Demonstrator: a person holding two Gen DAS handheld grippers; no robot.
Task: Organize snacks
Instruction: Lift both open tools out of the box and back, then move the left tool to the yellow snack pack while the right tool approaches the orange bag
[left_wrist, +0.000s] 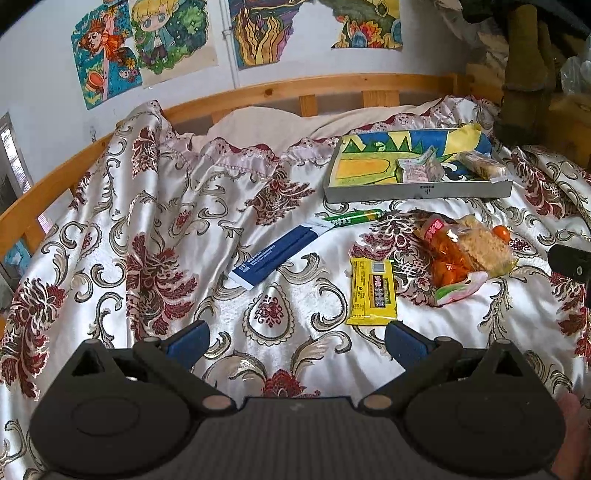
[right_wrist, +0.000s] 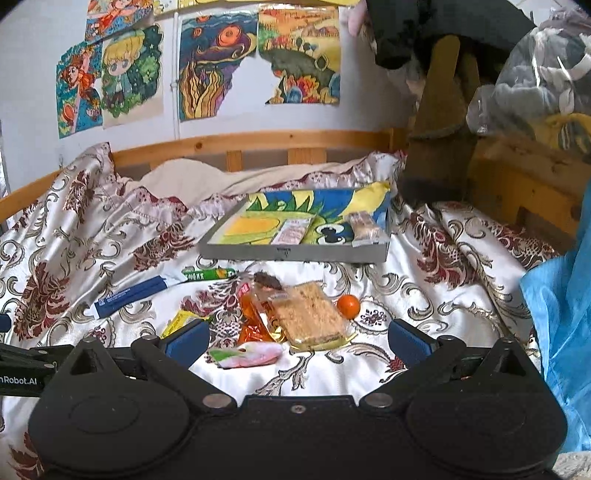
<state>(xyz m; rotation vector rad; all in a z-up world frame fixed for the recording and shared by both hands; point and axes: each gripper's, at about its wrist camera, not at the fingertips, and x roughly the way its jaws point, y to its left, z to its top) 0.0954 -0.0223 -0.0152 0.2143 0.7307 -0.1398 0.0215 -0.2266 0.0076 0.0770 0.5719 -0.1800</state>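
Snacks lie loose on a patterned bedspread. In the left wrist view I see a yellow packet (left_wrist: 372, 291), a blue stick pack (left_wrist: 275, 253), a green stick (left_wrist: 352, 218), an orange bag (left_wrist: 445, 245), a crispy bar (left_wrist: 484, 247) and a pink-green sweet (left_wrist: 460, 288). My left gripper (left_wrist: 295, 343) is open and empty, just short of the yellow packet. My right gripper (right_wrist: 297, 341) is open and empty, with the pink-green sweet (right_wrist: 247, 354) and crispy bar (right_wrist: 312, 314) between its fingers. A grey tray (right_wrist: 295, 253) farther back holds two wrapped snacks.
A small orange ball (right_wrist: 348, 305) lies right of the crispy bar. A wooden bed rail (left_wrist: 295, 88) runs behind the tray (left_wrist: 417, 192). A blue plastic sheet (right_wrist: 561, 332) hangs at the right. The left gripper's body (right_wrist: 22, 369) shows at the right wrist view's left edge.
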